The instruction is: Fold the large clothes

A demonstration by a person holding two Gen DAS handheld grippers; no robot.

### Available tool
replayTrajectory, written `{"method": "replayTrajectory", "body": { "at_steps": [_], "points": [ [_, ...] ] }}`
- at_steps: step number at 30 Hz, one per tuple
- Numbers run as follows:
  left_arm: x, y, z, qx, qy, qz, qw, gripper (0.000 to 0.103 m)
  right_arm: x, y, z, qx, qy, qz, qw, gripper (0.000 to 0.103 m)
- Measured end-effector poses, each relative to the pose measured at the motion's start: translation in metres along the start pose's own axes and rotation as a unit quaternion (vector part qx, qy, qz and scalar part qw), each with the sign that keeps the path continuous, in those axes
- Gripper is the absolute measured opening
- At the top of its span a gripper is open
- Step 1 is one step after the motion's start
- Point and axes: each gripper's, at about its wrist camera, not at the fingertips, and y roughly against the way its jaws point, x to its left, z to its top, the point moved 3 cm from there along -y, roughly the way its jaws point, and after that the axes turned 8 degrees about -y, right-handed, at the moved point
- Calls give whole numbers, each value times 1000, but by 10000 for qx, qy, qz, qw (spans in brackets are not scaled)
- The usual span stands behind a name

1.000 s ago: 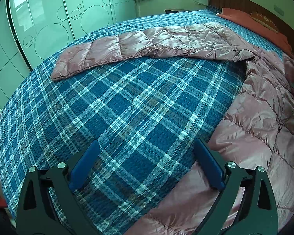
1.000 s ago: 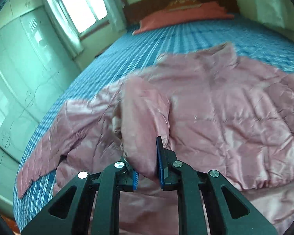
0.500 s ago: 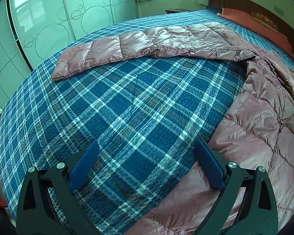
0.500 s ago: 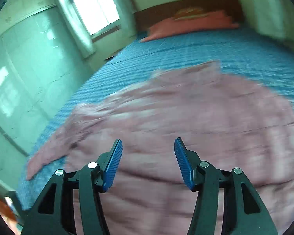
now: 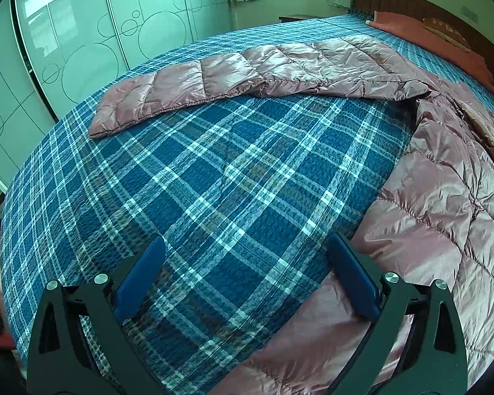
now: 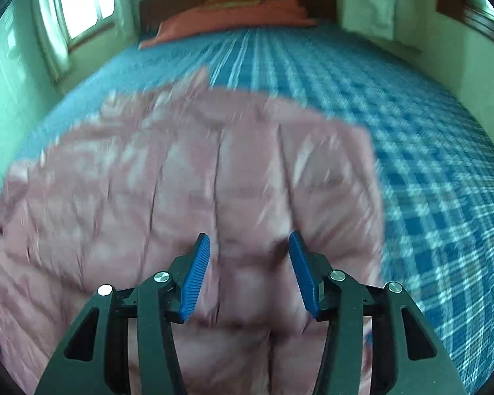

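Jacket (image 5: 444,197) hem borders bare bedspread (image 5: 230,181) beneath left claw (image 5: 247,263).

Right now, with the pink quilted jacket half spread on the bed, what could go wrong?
The long pink quilted sleeve lies stretched across the blue plaid bedspread, so folding the body alone may drag it crooked. The right gripper is closing, empty, over the blurred pink jacket body, and may pinch a stray layer.

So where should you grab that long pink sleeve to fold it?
Probably at the cuff end of the sleeve, coming from the wardrobe side. It lies flat and straight across the blanket, so its free end can likely swing over the jacket.
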Motion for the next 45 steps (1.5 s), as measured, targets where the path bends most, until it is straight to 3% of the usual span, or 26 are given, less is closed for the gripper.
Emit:
{"method": "replayTrajectory", "body": {
  "at_steps": [4, 6, 8, 12, 14, 15, 17, 22, 25, 30, 36, 41, 45],
  "points": [
    [-1, 0, 0, 2, -2, 17, 10000, 100, -4, -37, -5, 247, 54, -209, 9995, 54],
    [-1, 1, 0, 0, -5, 16, 10000, 100, 4, -32, 1, 284, 221, -310, 9989, 55],
    [-2, 1, 0, 3, -6, 15, 10000, 100, 8, -22, 16, 112, 96, -94, 9998, 55],
    [-1, 0, 0, 0, -9, 23, 10000, 100, 8, -36, 30, 47, -113, -158, 9998, 59],
    [-3, 1, 0, -1, -6, 19, 10000, 100, 9, -59, 20, 292, -66, -162, 9994, 67],
    [-2, 1, 0, 0, -9, 23, 10000, 100, 12, -60, 18, 171, 77, -246, 9995, 69],
    [-3, 1, 0, -2, -5, 13, 10000, 100, 17, -49, 16, 107, 131, -426, 9989, 68],
    [-1, 2, 0, -3, -1, 28, 10000, 101, 21, -7, -8, -214, -112, -253, 9994, 68],
    [-1, 1, -1, 6, 16, 0, 10000, 101, 17, -23, -22, -31, -74, -351, 9994, 69],
    [3, 3, 0, 25, 86, -102, 9999, 101, 20, -30, -27, -141, 62, -456, 9988, 74],
    [43, 7, 9, 42, 636, -802, 9947, 100, 20, -24, -34, -232, 17, -365, 9991, 74],
    [105, -10, 24, -71, 1518, -824, 9849, 100, 21, -22, -38, -261, 49, -399, 9989, 75],
    [154, -38, 43, -187, 2195, -857, 9717, 86, 21, -21, -38, -279, 43, -378, 9989, 75]
  ]
}}
